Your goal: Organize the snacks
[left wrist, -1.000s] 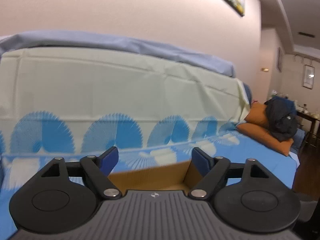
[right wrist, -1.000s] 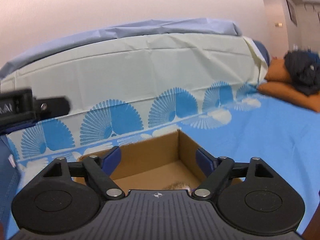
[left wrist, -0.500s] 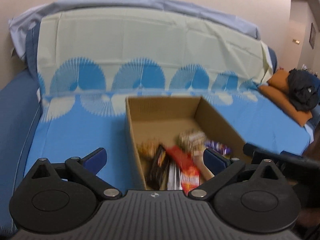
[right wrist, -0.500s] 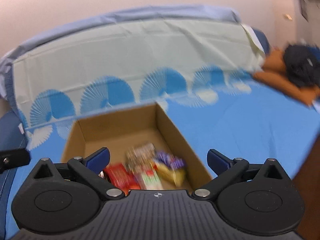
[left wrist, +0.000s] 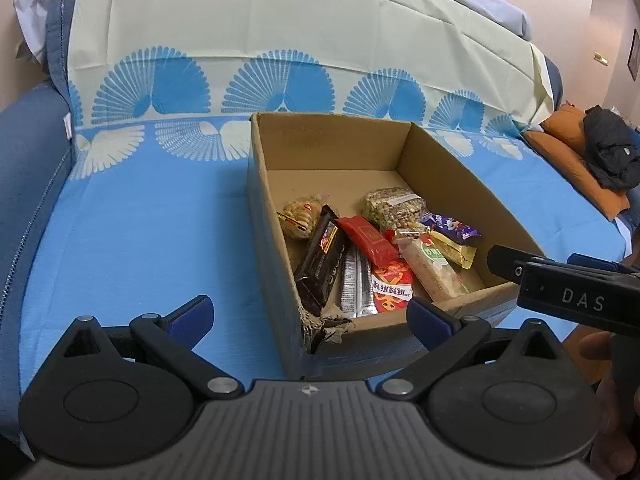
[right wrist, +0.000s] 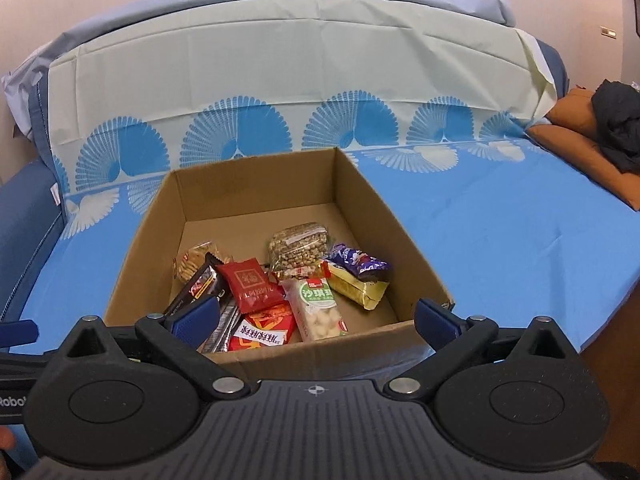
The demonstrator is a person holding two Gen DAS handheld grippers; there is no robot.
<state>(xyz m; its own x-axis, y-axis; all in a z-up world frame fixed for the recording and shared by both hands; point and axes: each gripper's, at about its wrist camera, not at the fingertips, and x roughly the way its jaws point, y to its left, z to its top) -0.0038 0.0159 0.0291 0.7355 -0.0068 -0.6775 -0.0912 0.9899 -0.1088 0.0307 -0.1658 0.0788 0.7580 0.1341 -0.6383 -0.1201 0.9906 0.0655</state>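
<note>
The snacks [right wrist: 280, 288] lie heaped in the near half of a cardboard box [right wrist: 400, 232] on the sofa [right wrist: 500, 220], so the task fits either stage. Both the left gripper [left wrist: 310, 314] and right gripper [right wrist: 316, 316] hover before it, fingers apart and empty.

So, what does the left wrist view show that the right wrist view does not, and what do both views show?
Only the left wrist view shows the torn near-left corner of the cardboard box and the right gripper's body marked DAS beside a fingertip. Only the right wrist view shows the box's far-right outer wall and its near-right corner. Both show the snacks piled in the box, such as the red packet and the purple wrapper, and both grippers, left and right, open and empty.
</note>
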